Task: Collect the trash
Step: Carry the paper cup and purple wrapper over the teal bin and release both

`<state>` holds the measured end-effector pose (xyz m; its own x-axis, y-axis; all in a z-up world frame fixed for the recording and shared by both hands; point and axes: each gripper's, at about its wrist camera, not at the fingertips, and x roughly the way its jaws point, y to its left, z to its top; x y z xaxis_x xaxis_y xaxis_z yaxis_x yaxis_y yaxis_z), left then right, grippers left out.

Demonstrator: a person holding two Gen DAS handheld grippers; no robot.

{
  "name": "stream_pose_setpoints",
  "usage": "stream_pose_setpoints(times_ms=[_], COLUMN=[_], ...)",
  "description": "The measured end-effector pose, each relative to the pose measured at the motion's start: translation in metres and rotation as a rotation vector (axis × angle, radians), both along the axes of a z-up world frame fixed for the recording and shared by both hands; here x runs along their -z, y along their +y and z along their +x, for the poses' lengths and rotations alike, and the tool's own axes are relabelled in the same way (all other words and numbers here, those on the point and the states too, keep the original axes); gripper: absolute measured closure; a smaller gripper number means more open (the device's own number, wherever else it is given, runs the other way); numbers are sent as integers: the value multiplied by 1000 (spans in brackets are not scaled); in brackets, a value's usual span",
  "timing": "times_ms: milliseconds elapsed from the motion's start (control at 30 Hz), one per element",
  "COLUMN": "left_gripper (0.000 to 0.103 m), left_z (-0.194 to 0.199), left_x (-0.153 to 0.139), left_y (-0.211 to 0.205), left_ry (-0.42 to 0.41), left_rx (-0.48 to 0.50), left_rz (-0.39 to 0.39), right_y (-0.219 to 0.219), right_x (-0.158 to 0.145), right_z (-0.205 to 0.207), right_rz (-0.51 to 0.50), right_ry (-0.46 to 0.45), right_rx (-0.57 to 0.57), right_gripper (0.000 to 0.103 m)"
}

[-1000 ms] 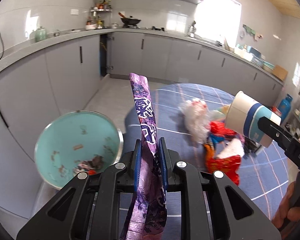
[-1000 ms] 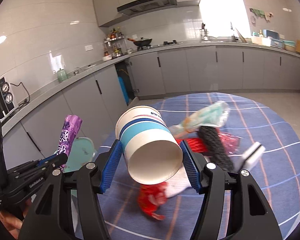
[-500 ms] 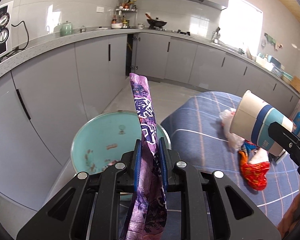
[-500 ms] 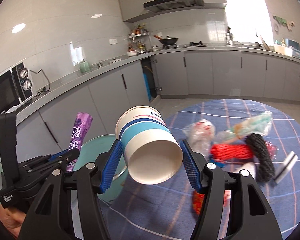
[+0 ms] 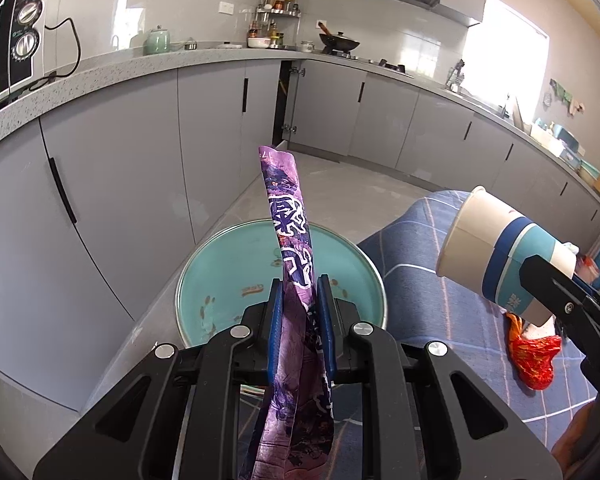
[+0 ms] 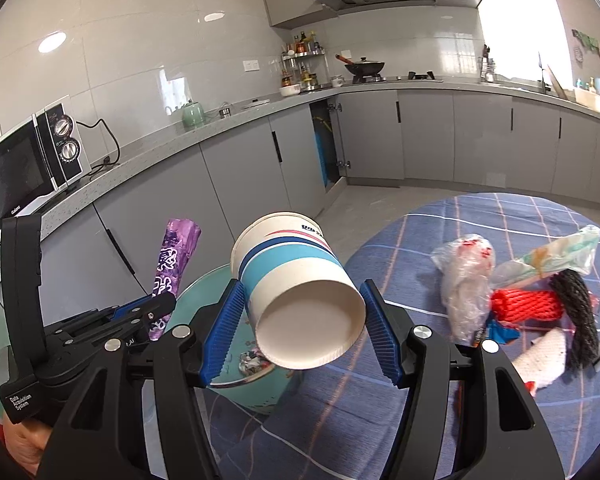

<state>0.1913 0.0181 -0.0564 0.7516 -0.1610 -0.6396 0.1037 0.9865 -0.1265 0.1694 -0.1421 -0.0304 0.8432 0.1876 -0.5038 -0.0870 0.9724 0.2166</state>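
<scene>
Wrapper [image 5: 290,240] pinched upright, left tongs [image 5: 300,336] | cup [image 6: 296,292] sideways, right tongs [image 6: 300,332]

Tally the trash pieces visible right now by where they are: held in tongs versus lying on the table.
Held in tongs: 2, the purple wrapper and the paper cup.
On the table: at least 6; the heap overlaps, so the count is uncertain.
Total: at least 8.

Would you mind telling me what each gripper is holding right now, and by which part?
Left gripper pinches the purple wrapper around its middle; right gripper clamps the paper cup by its sides, near the base.
</scene>
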Motion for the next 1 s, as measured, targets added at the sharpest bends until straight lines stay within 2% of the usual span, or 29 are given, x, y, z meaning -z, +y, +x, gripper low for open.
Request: stream_pose_setpoints(times_ms=[400,700,1000], left_gripper=[85,85,85], left_z=[10,13,17], left_x=[4,12,17], left_y=[9,18,30], left_ry=[22,53,59], left_rx=[-14,-16,-27], left_rz=[-2,-49,-44], right_y=[19,37,51], right_x=[4,11,16], right_z=[21,30,42], right_rz=[4,-32,-59], right_ry=[25,49,67], right_rx=[-23,-42,-55], right_gripper=[43,43,43])
